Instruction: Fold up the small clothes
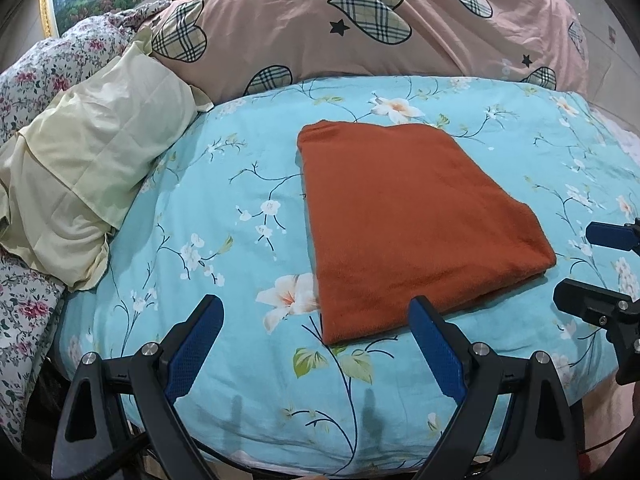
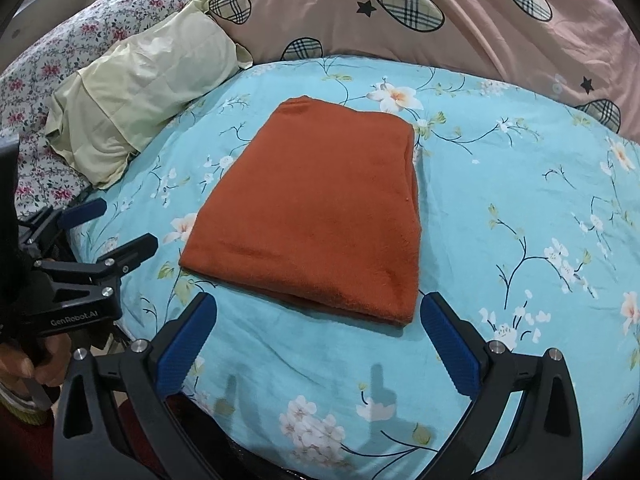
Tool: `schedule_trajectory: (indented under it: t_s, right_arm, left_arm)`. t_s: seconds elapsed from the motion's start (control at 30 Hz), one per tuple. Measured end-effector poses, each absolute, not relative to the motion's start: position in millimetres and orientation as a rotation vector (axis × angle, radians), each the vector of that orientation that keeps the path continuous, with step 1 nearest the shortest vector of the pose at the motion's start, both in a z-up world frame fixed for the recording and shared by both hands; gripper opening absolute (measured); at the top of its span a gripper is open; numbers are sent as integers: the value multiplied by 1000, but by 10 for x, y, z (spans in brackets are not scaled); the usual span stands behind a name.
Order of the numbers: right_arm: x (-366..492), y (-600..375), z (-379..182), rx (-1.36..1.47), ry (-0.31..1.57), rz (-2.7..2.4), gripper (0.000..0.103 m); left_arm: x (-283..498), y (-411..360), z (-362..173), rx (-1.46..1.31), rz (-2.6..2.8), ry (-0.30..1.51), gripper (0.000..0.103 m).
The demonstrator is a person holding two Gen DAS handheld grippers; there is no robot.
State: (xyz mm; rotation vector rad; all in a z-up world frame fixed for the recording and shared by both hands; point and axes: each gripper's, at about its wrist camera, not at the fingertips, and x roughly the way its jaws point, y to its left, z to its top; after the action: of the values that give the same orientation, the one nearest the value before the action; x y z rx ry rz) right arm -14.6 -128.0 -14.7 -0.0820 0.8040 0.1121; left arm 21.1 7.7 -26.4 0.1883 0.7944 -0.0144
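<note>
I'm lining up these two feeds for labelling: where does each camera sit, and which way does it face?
Left wrist view: sits on the left gripper, looking forward over the blue floral bedsheet at the folded orange cloth; its own open blue fingers show, the right gripper at the right edge.
Right wrist view: sits on the right gripper, facing the same cloth; its own open fingers show, plus the left gripper and a hand.
Shared: cloth, sheet, cream pillow, pink heart-print quilt.

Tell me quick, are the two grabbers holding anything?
Left gripper: open, holding nothing, just short of the orange cloth.
Right gripper: open, holding nothing too.
</note>
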Motion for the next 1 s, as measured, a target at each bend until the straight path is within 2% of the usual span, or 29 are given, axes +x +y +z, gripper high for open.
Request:
schedule_trajectory:
  t_s: [1.0]
  right_arm:
    - [-216, -1244, -128, -62, 803, 129, 102]
  left_arm:
    - [138, 44, -284, 182, -17, 798, 94]
